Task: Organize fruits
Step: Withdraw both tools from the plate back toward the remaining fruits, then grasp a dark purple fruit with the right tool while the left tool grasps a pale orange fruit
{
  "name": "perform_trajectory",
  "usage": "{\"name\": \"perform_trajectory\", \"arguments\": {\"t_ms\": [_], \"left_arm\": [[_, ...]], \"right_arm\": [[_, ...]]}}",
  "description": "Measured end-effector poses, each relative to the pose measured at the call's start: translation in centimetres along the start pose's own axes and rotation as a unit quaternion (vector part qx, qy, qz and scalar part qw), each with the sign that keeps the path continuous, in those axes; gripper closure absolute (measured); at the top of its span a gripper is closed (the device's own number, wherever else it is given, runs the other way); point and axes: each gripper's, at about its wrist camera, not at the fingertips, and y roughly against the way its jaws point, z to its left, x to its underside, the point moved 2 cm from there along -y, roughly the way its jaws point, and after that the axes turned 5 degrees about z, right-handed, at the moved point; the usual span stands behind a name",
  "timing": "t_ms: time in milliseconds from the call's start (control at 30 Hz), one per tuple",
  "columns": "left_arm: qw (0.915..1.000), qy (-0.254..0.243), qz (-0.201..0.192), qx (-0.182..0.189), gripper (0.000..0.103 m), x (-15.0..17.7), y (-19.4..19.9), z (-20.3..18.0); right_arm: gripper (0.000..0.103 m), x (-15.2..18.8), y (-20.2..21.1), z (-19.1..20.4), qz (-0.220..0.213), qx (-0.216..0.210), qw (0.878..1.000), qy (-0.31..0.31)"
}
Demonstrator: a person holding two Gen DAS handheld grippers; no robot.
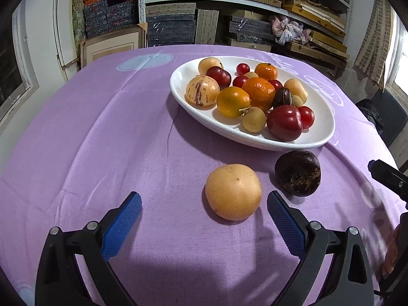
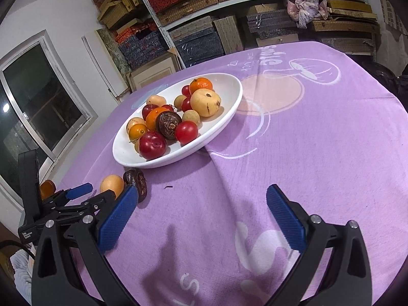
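Purple cloth (image 1: 107, 132) covers the table, printed with pale shapes and lettering. From the left wrist view, the left gripper (image 1: 204, 204) hangs low over the cloth with its blue pads spread wide and nothing between them. Just ahead of it, nearer the right pad, lies a yellow fruit (image 1: 233, 191) on the cloth, not touched by either pad. Right of that, close beside it, sits a dark fruit (image 1: 297, 173), wrinkled and almost black. Behind both stands a white dish (image 1: 318, 137), its near rim just beyond the dark fruit. It holds a heap: a streaked pale fruit (image 1: 202, 90) at the left, two tangerines (image 1: 259, 93), red plums (image 1: 284, 123), small red tomatoes and tan round fruits.

From the right wrist view, the right gripper (image 2: 201, 204) is also wide open and empty, over bare cloth well right of the two loose fruits. The left gripper shows at that picture's left edge. Shelves (image 2: 229, 2) of stacked boxes fill the back wall.
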Motion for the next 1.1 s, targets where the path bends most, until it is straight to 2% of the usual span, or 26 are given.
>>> {"name": "perform_trajectory", "arguments": {"t_ms": [200, 500, 567, 800, 933, 1100], "left_arm": [[0.9999, -0.001, 0.003, -0.011, 0.003, -0.1, -0.1, 0.1], [0.9988, -0.026, -0.018, -0.038, 0.006, -0.1, 0.8, -0.5], [0.9988, -0.031, -0.020, -0.032, 0.014, -0.1, 0.9, -0.7], [0.9987, -0.042, -0.024, -0.017, 0.029, -0.1, 1.0, -1.1], [0.9987, -0.047, -0.021, 0.002, 0.060, -0.1, 1.0, -1.4], [0.9988, -0.040, -0.020, 0.016, 0.062, -0.1, 0.9, -1.1]], "right_arm": [[0.004, 0.1, -0.1, -0.1, 0.004, 0.000, 1.000, -0.002], [0.004, 0.1, -0.3, 0.0, 0.006, 0.000, 1.000, -0.003], [0.004, 0.1, -0.3, 0.0, 0.006, 0.001, 1.000, -0.003], [0.004, 0.1, -0.3, 0.0, 0.006, 0.000, 1.000, -0.003], [0.004, 0.2, -0.4, 0.0, 0.006, 0.001, 1.000, -0.003], [0.004, 0.3, -0.5, 0.0, 0.007, 0.000, 1.000, -0.001]]}}
